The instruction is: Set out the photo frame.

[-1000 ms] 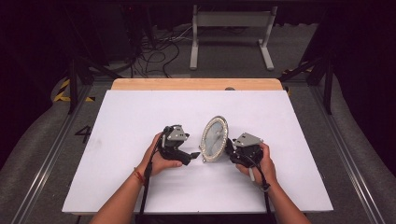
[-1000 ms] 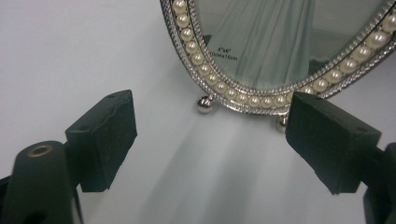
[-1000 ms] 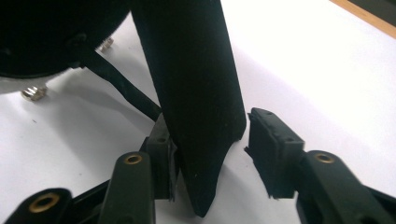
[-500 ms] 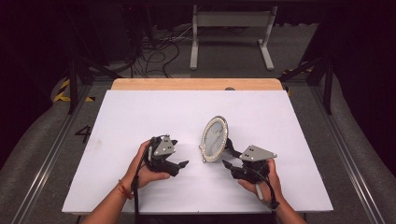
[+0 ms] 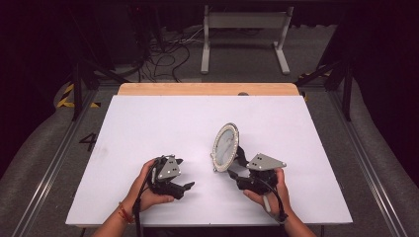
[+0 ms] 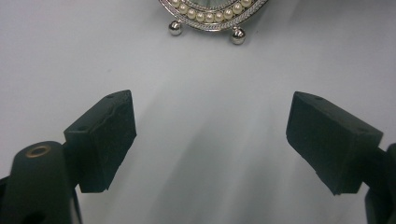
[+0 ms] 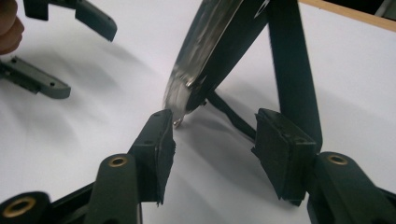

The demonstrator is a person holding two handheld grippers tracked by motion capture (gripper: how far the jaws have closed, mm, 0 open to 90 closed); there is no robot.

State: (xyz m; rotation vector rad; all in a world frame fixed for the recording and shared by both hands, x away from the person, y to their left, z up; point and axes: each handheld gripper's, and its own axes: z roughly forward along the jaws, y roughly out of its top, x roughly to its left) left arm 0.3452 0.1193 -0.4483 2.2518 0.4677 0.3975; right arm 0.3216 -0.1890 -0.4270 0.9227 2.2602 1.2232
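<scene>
The oval pearl-rimmed frame (image 5: 225,147) stands upright on the table (image 5: 148,123). The left claw (image 5: 184,187), at its 8 o'clock, gapes wide, empty. The right claw (image 5: 236,174), at 5 o'clock, has just been opening and grips nothing.

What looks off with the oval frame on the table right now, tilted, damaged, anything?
Nothing stands out. The oval pearl-rimmed frame stands upright on the white table, on its two ball feet and rear easel leg. No damage shows. The left gripper is open and clear of it; the right gripper, jaws just opening, sits close behind it.
</scene>
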